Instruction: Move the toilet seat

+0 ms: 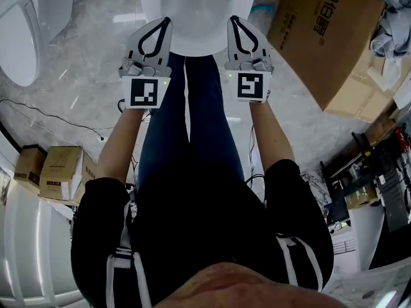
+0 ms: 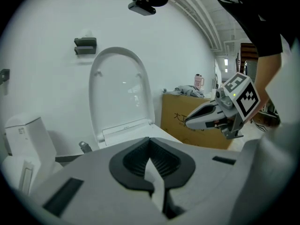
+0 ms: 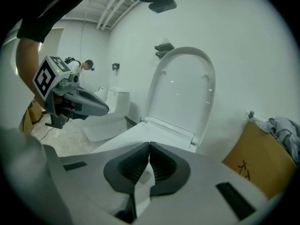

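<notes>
1. Standing right in front of the toilet bowl (image 1: pixel 199 47), legs just short of its front rim.
2. Got the left gripper (image 1: pixel 166 20) clamped fully closed with nothing between the jaws, tip near the left side of the bowl's front rim.
3. Same deal with the right gripper (image 1: pixel 233 19): pinched closed, empty, tip near the right side of the rim.
4. Can see the toilet seat (image 2: pixel 119 93) flipped up, standing upright against the white wall behind the bowl, well apart from both grippers.
5. Also spotted a cardboard box (image 1: pixel 321 37) just right of the bowl and a second toilet (image 1: pixel 19 43) off to the left.
</notes>
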